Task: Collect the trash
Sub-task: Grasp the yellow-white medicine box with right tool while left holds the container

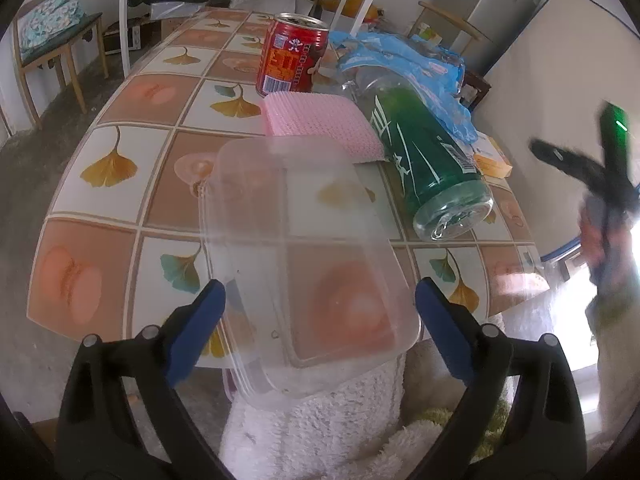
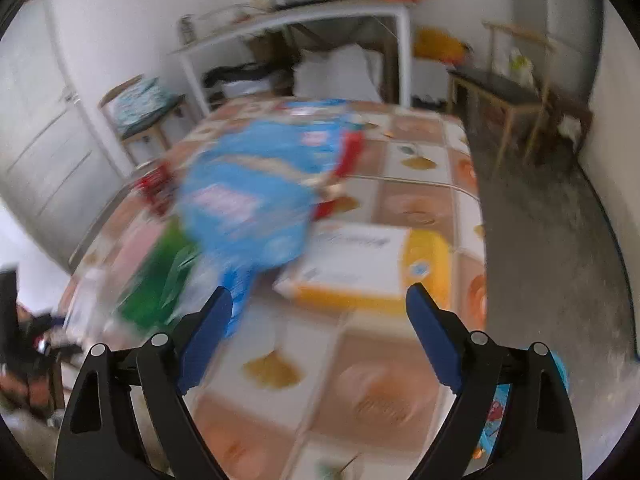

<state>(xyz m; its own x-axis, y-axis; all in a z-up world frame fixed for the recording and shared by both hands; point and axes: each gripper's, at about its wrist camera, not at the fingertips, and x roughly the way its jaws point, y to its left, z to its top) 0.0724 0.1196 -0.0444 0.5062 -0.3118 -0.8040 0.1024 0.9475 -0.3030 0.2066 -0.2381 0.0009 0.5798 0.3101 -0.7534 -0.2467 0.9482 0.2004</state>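
A clear plastic container [image 1: 304, 248] lies on the tiled table [image 1: 120, 168], its near end hanging over the table's edge. My left gripper [image 1: 320, 308] is open, one blue finger close on each side of that end, and nothing shows the pads squeezing it. Behind the container are a pink cloth [image 1: 320, 120], a red can [image 1: 294, 56], a green bottle [image 1: 424, 160] on its side and a crumpled blue bag [image 1: 404, 60]. In the blurred right wrist view my right gripper [image 2: 320, 300] hangs open and empty over the table [image 2: 420, 208], near the blue bag [image 2: 248, 192], the green bottle [image 2: 160, 284] and a white and yellow box [image 2: 360, 264].
White fluffy fabric [image 1: 320, 420] lies just below the table's near edge. A blurred black tool with a green light [image 1: 612, 152] is at the right. A wooden chair [image 1: 52, 40], a white side table [image 2: 300, 24] and bare floor [image 2: 540, 240] surround the table.
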